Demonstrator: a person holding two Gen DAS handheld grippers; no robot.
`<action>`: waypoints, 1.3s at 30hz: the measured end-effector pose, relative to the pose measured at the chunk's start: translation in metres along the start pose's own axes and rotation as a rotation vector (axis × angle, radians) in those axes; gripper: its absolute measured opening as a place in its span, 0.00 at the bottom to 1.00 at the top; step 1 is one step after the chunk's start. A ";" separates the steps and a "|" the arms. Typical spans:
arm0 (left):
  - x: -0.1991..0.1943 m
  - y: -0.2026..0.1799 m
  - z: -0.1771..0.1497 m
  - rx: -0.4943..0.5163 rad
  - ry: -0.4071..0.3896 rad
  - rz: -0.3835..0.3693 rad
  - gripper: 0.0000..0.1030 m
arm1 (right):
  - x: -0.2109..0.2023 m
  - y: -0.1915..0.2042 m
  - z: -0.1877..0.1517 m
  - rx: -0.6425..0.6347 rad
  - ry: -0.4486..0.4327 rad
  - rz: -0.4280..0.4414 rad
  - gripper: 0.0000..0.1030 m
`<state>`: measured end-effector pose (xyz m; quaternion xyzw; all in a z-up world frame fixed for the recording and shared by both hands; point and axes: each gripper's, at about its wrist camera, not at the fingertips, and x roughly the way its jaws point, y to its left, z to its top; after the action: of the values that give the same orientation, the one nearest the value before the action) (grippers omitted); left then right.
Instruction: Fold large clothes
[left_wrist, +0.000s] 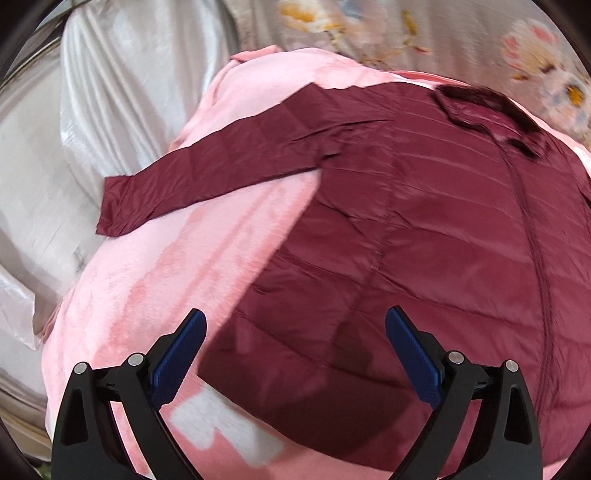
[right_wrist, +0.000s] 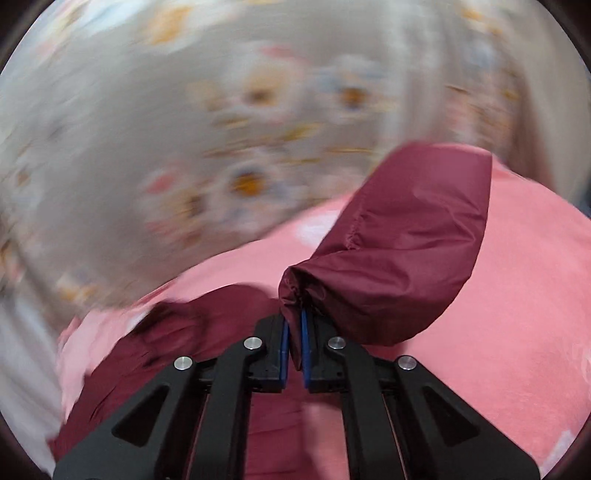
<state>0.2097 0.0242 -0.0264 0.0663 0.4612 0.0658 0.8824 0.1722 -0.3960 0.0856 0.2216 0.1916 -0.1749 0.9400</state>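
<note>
A dark red quilted jacket (left_wrist: 424, 229) lies flat on a pink blanket (left_wrist: 155, 288), front up, collar at the far right. Its left sleeve (left_wrist: 207, 162) stretches out to the left. My left gripper (left_wrist: 295, 332) is open and empty, hovering above the jacket's lower left hem. My right gripper (right_wrist: 294, 328) is shut on the cuff end of the jacket's other sleeve (right_wrist: 399, 258) and holds it lifted above the blanket (right_wrist: 498, 314). The jacket's body (right_wrist: 155, 350) shows low at the left of the right wrist view. That view is blurred.
A floral bedsheet (left_wrist: 461, 40) lies beyond the blanket and fills the far side of the right wrist view (right_wrist: 221, 129). Shiny white fabric (left_wrist: 92, 110) hangs at the left of the bed.
</note>
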 end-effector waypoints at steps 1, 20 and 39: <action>0.002 0.004 0.002 -0.011 0.003 0.004 0.93 | 0.006 0.031 -0.007 -0.060 0.023 0.051 0.04; 0.029 -0.004 0.062 -0.167 0.086 -0.392 0.93 | 0.048 0.135 -0.142 -0.227 0.308 0.280 0.51; 0.081 -0.072 0.111 -0.160 0.185 -0.545 0.02 | 0.165 -0.067 -0.074 0.490 0.363 0.145 0.48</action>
<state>0.3501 -0.0382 -0.0415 -0.1362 0.5336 -0.1318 0.8242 0.2660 -0.4560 -0.0713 0.4823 0.2921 -0.1062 0.8190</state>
